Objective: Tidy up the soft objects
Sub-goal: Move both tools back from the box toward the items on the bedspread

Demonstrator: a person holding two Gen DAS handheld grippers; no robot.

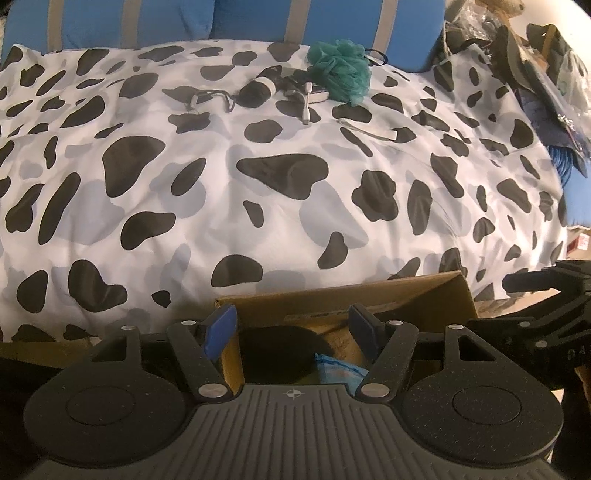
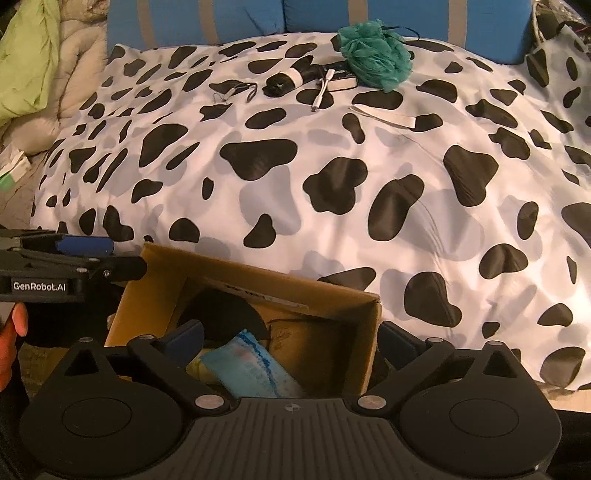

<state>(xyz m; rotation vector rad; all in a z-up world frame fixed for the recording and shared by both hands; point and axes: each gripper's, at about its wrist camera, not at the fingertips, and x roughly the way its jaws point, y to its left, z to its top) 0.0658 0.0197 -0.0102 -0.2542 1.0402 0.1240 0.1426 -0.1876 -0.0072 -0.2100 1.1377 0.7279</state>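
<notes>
Cow-print bedding (image 2: 332, 177) in black, grey and white covers the bed, with blue striped pillows (image 2: 369, 18) along its far edge. A cardboard box (image 2: 369, 332) sits open at the near edge of the bed, just beside the duvet. Inside it lie a dark round soft item (image 2: 221, 314) against the far wall and a light blue packet (image 2: 255, 369) leaning toward the near side; the box floor is otherwise bare brown cardboard.

At the far edge of the bed, well apart from the box, a teal mesh bath pouf (image 2: 376, 55) rests on the duvet. Just beside it are a rolled black sock with a white band (image 2: 284, 81), a white cable adapter (image 2: 321, 92), a thin black cord (image 2: 232, 92) and a flat white strip (image 2: 384, 116).

The left claw (image 1: 293, 332) hangs over the box with its 2 blue-padded fingers spread apart, holding nothing. The right claw (image 2: 291, 343) is likewise spread wide and empty above the box's near right corner.
</notes>
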